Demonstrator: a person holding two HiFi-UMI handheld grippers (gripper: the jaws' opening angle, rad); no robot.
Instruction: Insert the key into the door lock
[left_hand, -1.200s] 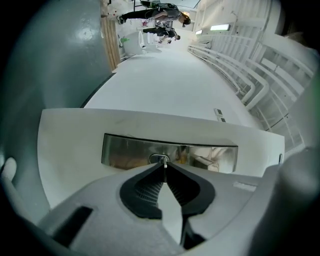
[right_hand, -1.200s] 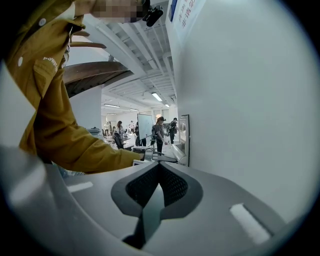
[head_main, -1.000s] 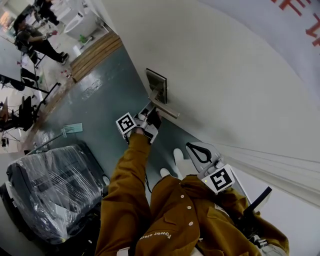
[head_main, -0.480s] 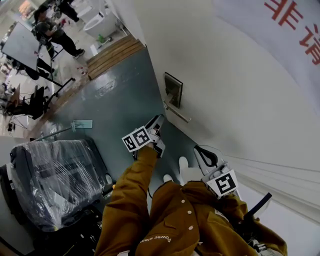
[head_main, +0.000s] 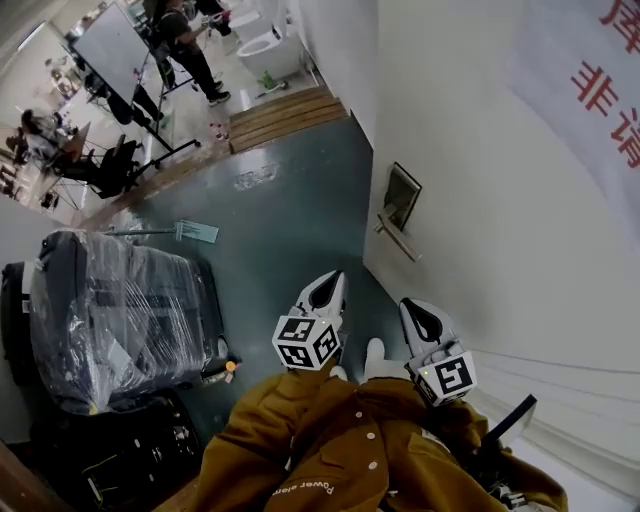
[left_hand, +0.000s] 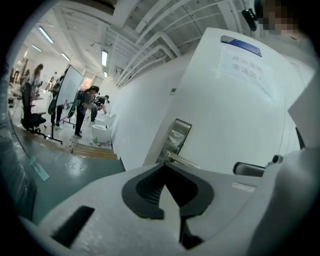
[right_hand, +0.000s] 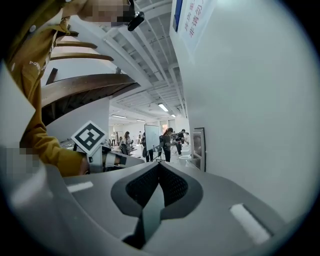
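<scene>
Looking for the key first, I find none: nothing lies between either pair of pads, and nothing sticks out of the lock plate. That plate sits on the white door, straight ahead of my jaws and well apart from them, with the handle just below it.

My left gripper is pressed together, its pads meeting at the tip with nothing in them. My right gripper is closed on nothing in the same way. I hold the two side by side, low and close to my jacket, both aimed toward the door. I judge this a waiting stance rather than a reach, since with no key in hand there is nothing to offer the lock.

No object stands between my tips and the plate, only open air over the green floor. A bundle wrapped in clear plastic sits well off beyond my left jaws. A red-lettered sign hangs on the door beyond my right jaws. Far past the lock are a wooden step, a whiteboard and several people, none near enough to matter.
</scene>
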